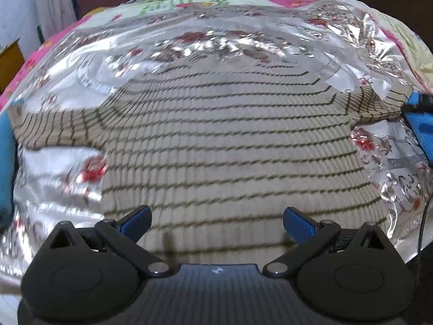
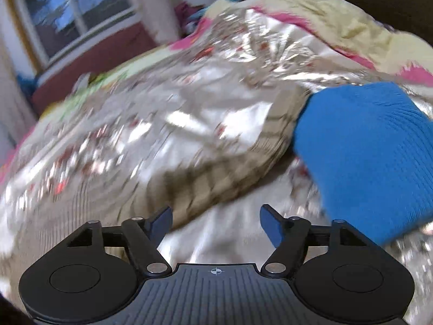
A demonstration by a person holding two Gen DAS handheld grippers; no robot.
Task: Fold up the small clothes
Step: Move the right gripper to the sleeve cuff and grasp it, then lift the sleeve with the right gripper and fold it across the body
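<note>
A small beige knit sweater (image 1: 216, 140) with thin dark stripes lies flat on a shiny plastic-covered bed, sleeves spread to both sides. My left gripper (image 1: 216, 223) is open and empty, hovering over the sweater's hem. In the right wrist view, my right gripper (image 2: 216, 223) is open and empty just in front of the sweater's right sleeve (image 2: 216, 178). The view is motion-blurred. The right gripper also shows at the far right of the left wrist view (image 1: 422, 111), by the sleeve cuff.
The shiny floral plastic sheet (image 1: 189, 46) covers a bed with a pink and cream blanket (image 1: 406, 35). A blue knit garment (image 2: 373, 157) lies right of the sleeve. Another blue cloth (image 1: 5, 162) sits at the left edge. A window (image 2: 75, 10) and wall are behind.
</note>
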